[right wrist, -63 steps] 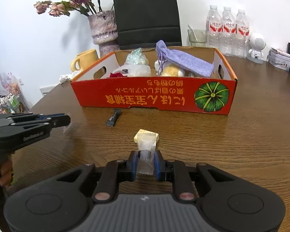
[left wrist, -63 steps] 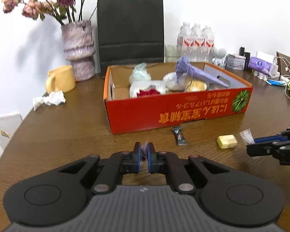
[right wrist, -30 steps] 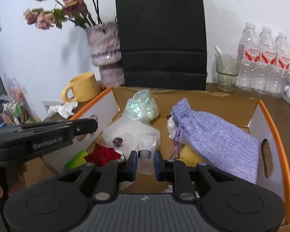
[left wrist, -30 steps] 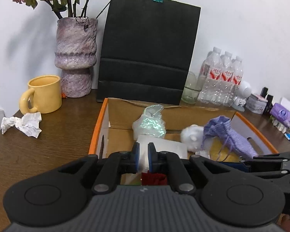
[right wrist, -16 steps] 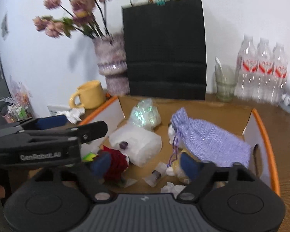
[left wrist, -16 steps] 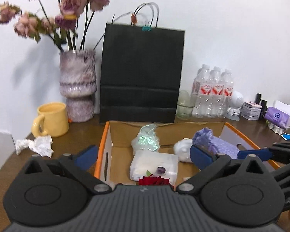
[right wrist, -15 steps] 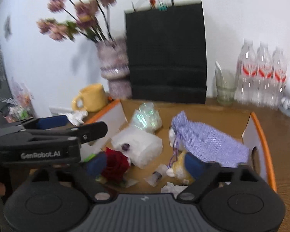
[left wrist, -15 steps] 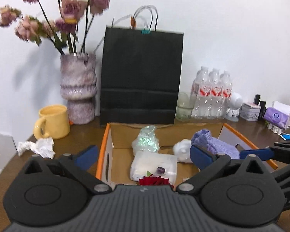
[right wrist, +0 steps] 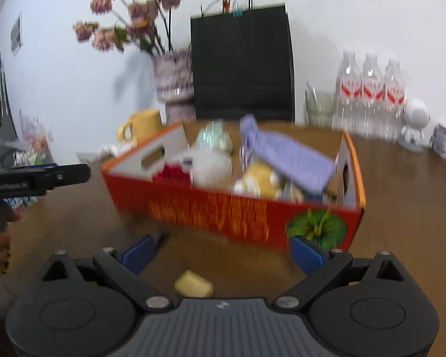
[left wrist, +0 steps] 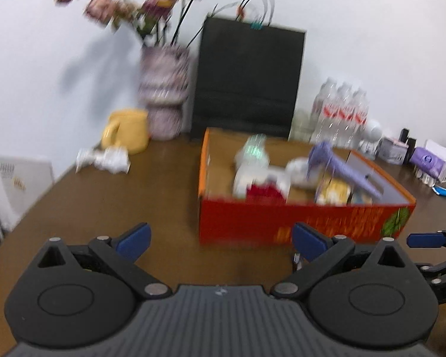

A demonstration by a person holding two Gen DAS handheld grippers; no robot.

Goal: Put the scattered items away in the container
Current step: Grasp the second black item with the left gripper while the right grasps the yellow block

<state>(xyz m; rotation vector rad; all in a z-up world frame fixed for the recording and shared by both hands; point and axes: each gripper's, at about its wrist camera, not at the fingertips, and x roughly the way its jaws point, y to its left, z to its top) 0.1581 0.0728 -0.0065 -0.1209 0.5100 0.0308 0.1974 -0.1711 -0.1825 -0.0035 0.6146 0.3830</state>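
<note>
- my left gripper (left wrist: 220, 239) is spread wide with nothing between its blue pads, and it hangs over bare wood short of the box.
- my right gripper (right wrist: 221, 251) is just as wide and just as empty, with its fingers framing the box's near wall.
- the red cardboard box (right wrist: 223, 211) sits on the brown wooden table (left wrist: 104, 202) and already holds a good heap: a lilac woven pouch (right wrist: 285, 154), a white padded bundle (right wrist: 211, 166), something crinkly and iridescent (right wrist: 214, 139), a red soft thing (right wrist: 171, 174) and a yellowish lump (right wrist: 258, 180). most of the tidying looks done.
- still out, as far as i can see: a small pale yellow block (right wrist: 194, 287), blocky and wrapped by the look of it, lying on the table just ahead of my right gripper, and a thin dark item (right wrist: 160, 238) near the box's front, too blurred to name.
- a crumpled white paper (left wrist: 104, 157) lies well off by the yellow mug (left wrist: 128, 132); i can't tell whether it counts as scatter.
- i'd judge the block the next pick: firm and an easy pinch.
</note>
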